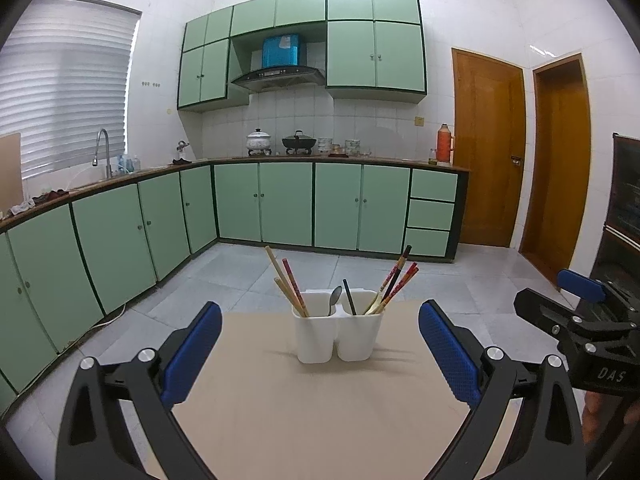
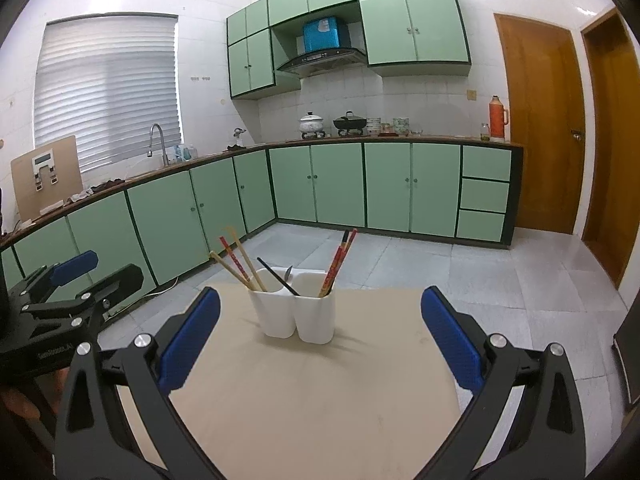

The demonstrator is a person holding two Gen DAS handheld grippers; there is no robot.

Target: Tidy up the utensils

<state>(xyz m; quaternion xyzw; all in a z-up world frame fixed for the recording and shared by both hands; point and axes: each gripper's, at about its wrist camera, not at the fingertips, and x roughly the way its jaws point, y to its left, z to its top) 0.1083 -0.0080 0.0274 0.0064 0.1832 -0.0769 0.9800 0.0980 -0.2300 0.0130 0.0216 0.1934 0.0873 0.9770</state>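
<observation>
A white two-cup utensil holder (image 1: 338,334) (image 2: 295,314) stands on the far part of a beige table (image 1: 320,408) (image 2: 320,392). Its left cup holds wooden and red chopsticks (image 1: 286,284) (image 2: 236,262) and a metal spoon (image 1: 335,298). The right cup holds red patterned chopsticks (image 1: 396,286) (image 2: 338,266) and a black chopstick (image 1: 349,302). My left gripper (image 1: 320,348) is open with nothing between its blue pads, short of the holder. My right gripper (image 2: 320,340) is open and empty too, also short of the holder. Each gripper shows at the side of the other's view.
The table's far edge lies just behind the holder, with grey tiled floor (image 1: 360,276) beyond. Green kitchen cabinets (image 1: 288,204) and a counter with pots run along the back and left walls. Wooden doors (image 1: 488,148) stand at the right.
</observation>
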